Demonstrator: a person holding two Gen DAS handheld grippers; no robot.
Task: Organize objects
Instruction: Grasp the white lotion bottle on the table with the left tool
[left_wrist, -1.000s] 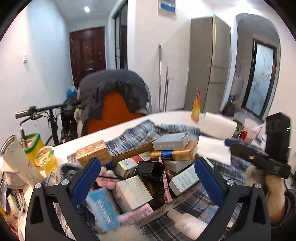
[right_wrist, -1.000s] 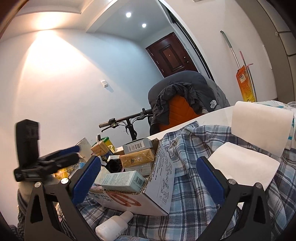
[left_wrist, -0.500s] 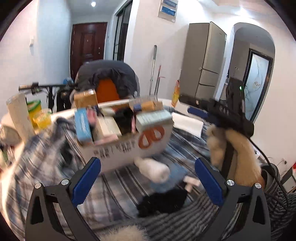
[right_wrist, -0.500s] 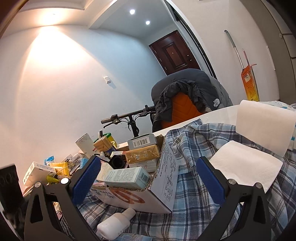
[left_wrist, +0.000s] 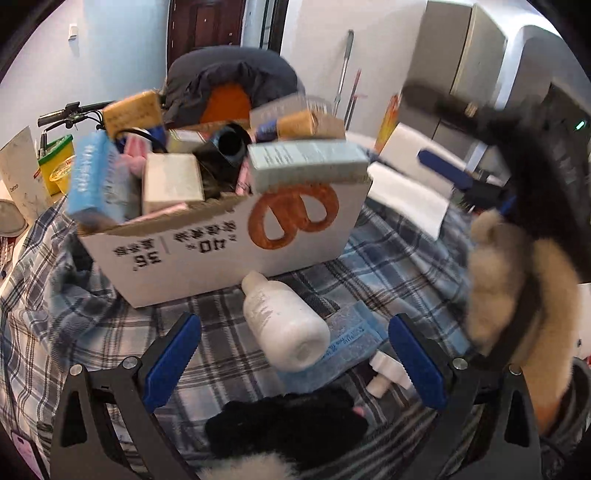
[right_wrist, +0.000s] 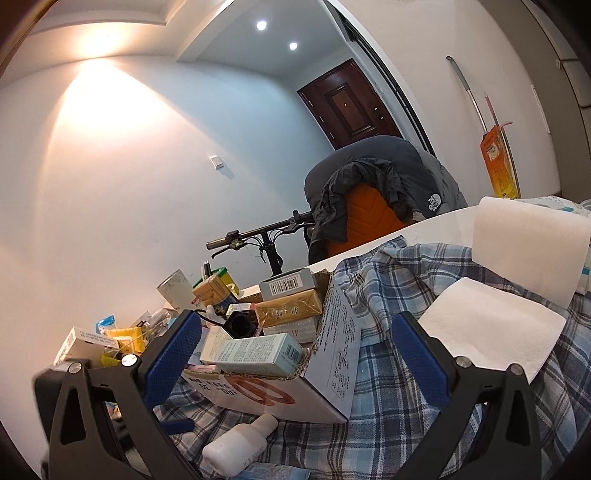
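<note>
A white cardboard box (left_wrist: 221, 251) with an orange pretzel print stands on plaid cloth (left_wrist: 74, 325), stuffed with several small packages. In front of it lies a white bottle (left_wrist: 284, 325) on its side, over a blue packet (left_wrist: 351, 339), with a black fuzzy item (left_wrist: 288, 424) nearer me. My left gripper (left_wrist: 293, 356) is open and low, with the bottle between its fingers but untouched. My right gripper (right_wrist: 295, 354) is open and empty, facing the same box (right_wrist: 317, 373) and bottle (right_wrist: 236, 446) from the side. The right gripper's blue finger (left_wrist: 443, 170) shows blurred at the left view's right edge.
A paper towel roll (right_wrist: 532, 251) and a loose sheet (right_wrist: 491, 325) lie right of the box. Loose packages (right_wrist: 96, 339) and cups (left_wrist: 55, 170) crowd the table's left end. A jacket-draped chair (right_wrist: 376, 192) and a bicycle handlebar (right_wrist: 258, 236) stand behind. A furry sleeve (left_wrist: 517, 295) holds the right gripper.
The left gripper has dropped from above the box down to the cloth in front of it and closed in on the white bottle. The right gripper has shifted only slightly.
</note>
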